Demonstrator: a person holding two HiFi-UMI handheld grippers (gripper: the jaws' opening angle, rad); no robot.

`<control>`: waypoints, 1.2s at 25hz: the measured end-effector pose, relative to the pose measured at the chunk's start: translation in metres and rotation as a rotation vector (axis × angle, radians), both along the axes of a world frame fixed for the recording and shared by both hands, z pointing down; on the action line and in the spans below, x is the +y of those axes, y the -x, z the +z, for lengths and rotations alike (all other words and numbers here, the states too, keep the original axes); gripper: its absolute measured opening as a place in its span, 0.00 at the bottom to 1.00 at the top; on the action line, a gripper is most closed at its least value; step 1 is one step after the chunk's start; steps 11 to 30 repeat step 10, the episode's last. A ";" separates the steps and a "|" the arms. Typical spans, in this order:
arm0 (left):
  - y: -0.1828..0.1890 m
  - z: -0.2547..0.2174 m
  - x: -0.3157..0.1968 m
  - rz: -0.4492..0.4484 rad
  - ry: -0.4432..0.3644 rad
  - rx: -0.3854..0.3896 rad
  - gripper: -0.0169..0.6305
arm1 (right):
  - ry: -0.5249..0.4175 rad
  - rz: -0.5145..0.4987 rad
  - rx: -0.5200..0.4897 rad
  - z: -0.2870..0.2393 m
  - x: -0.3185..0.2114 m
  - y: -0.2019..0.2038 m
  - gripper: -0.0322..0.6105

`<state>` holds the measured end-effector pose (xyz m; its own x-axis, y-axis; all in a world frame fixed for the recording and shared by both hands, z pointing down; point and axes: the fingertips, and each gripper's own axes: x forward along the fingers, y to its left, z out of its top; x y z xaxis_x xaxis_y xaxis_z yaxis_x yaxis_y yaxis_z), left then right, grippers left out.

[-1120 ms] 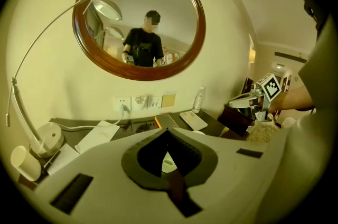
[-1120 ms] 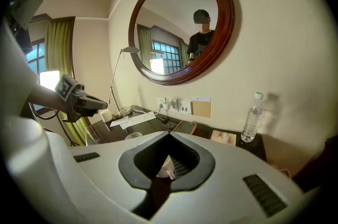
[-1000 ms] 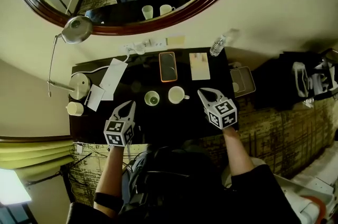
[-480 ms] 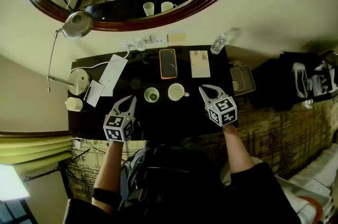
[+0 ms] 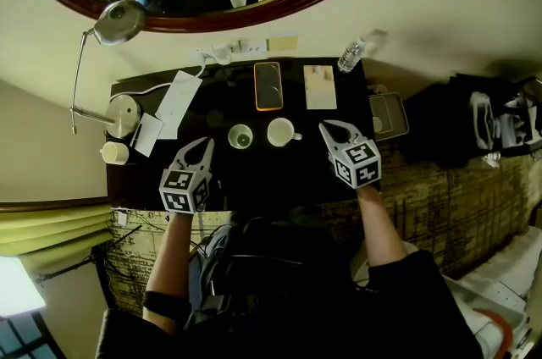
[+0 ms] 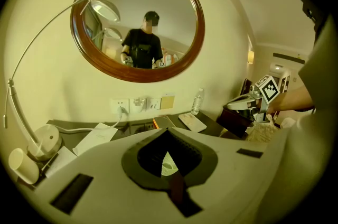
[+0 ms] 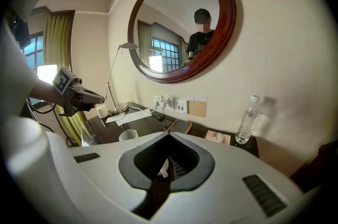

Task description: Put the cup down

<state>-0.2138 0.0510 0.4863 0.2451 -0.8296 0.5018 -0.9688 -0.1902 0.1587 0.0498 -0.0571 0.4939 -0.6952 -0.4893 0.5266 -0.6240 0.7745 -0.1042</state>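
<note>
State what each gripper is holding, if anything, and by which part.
Nothing: left gripper and right gripper are both shut and empty; the white handled cup stands free.

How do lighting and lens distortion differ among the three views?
Head view: the glossy black tabletop swallows detail; the bright window at lower left is blown out. Left gripper view: fisheye circle, black corners, strong yellow cast on the cream wall. Right gripper view: same fisheye circle, more neutral colour, daylight from the paned window at left.
</note>
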 end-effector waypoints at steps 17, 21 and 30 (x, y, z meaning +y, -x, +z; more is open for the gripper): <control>0.002 0.001 -0.007 0.008 -0.008 -0.007 0.03 | -0.014 0.012 0.004 0.006 -0.008 -0.005 0.06; 0.002 0.001 -0.007 0.008 -0.008 -0.007 0.03 | -0.014 0.012 0.004 0.006 -0.008 -0.005 0.06; 0.002 0.001 -0.007 0.008 -0.008 -0.007 0.03 | -0.014 0.012 0.004 0.006 -0.008 -0.005 0.06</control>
